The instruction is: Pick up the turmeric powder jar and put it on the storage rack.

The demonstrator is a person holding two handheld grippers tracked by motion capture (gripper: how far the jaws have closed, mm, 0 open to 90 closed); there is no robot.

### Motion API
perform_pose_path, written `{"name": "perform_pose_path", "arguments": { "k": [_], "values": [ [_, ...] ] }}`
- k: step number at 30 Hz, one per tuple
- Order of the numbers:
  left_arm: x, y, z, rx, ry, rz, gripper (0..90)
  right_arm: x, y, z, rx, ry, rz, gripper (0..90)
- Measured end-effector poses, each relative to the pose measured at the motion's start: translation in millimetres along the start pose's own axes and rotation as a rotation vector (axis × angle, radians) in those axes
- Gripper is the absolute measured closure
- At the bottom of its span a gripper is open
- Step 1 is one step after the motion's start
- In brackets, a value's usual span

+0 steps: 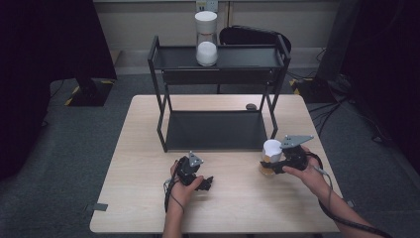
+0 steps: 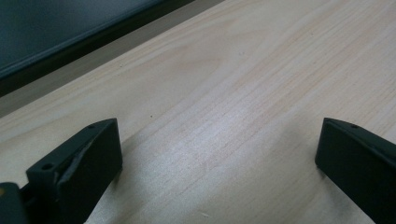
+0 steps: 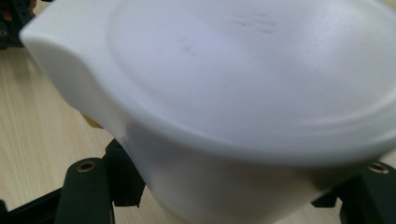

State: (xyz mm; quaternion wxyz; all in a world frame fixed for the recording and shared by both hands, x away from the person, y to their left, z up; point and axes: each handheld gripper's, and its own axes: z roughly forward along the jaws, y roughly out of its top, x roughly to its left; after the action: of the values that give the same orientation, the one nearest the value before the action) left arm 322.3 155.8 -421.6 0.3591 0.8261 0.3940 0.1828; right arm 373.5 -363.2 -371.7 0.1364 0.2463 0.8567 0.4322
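I had the left gripper [image 1: 207,184] lying low near the table's [image 1: 148,148] front edge, left of centre, its jaws spread wide with nothing but bare wood grain between them in the left gripper view. Behind it, the black two-tier rack [image 1: 218,130] stood toward the table's back edge, a tall white-lidded jar [image 1: 206,38] on its upper shelf, lower shelf bare. A small dark object [image 1: 251,106] lay on the table by the rack's right rear leg; I could not tell what it was. Further right, toward the table's right edge, my right gripper [image 1: 271,166] pinched a jar with a white lid [image 1: 271,148], jaws clamped on the body just under the lid. In the right gripper view the lid [image 3: 243,79] loomed large and tilted, a sliver of yellowish contents showing beneath it at left.
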Motion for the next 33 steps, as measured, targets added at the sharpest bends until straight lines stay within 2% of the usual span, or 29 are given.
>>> {"name": "perform_pose_path", "arguments": {
  "k": [13, 27, 33],
  "values": [
    [0.0, 0.0, 0.0, 0.0, 0.0, -0.001, 0.0, -0.6, 37.7, 12.5, 0.007, 0.025, -0.017, 30.7],
    [-0.1, -0.1, 0.0, 0.0, 0.0, -0.002, 0.0, -10.0, 82.7, 17.7, -0.003, 0.052, -0.038, 30.7],
    [0.0, 0.0, 0.0, 0.0, 0.0, 0.0, 0.0, -13.8, 100.9, 17.9, 0.0, 0.048, -0.048, 30.7]
  ]
}}
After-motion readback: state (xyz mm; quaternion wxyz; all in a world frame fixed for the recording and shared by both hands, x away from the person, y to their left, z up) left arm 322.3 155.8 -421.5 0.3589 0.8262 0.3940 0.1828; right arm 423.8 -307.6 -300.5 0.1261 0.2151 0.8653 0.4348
